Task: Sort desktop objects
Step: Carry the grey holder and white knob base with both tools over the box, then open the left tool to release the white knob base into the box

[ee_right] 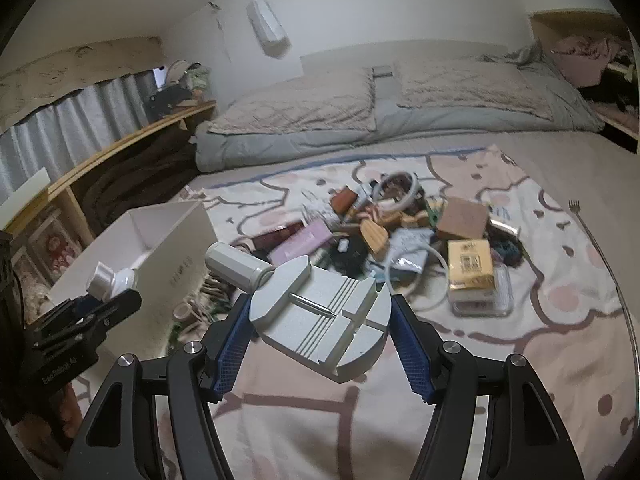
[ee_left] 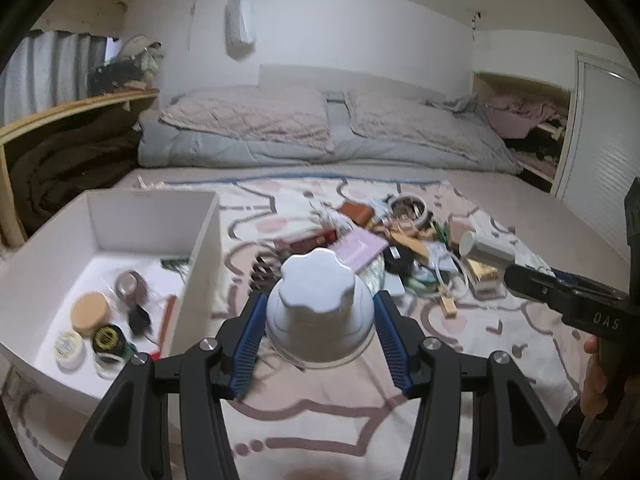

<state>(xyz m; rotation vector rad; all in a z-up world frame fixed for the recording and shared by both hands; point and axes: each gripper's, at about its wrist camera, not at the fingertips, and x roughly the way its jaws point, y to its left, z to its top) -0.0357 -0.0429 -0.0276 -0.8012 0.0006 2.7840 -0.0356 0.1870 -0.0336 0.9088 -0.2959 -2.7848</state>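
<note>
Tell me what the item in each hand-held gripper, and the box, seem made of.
White cap in the left hand-held gripper: likely molded plastic, smooth, softly glossy, scalloped top. Grey tool in the right hand-held gripper: matte, grainy, crisp grooves, a thin pin; metal or plastic, unclear. Box: white, thin flat walls, matte; probably cardboard or board.
</note>
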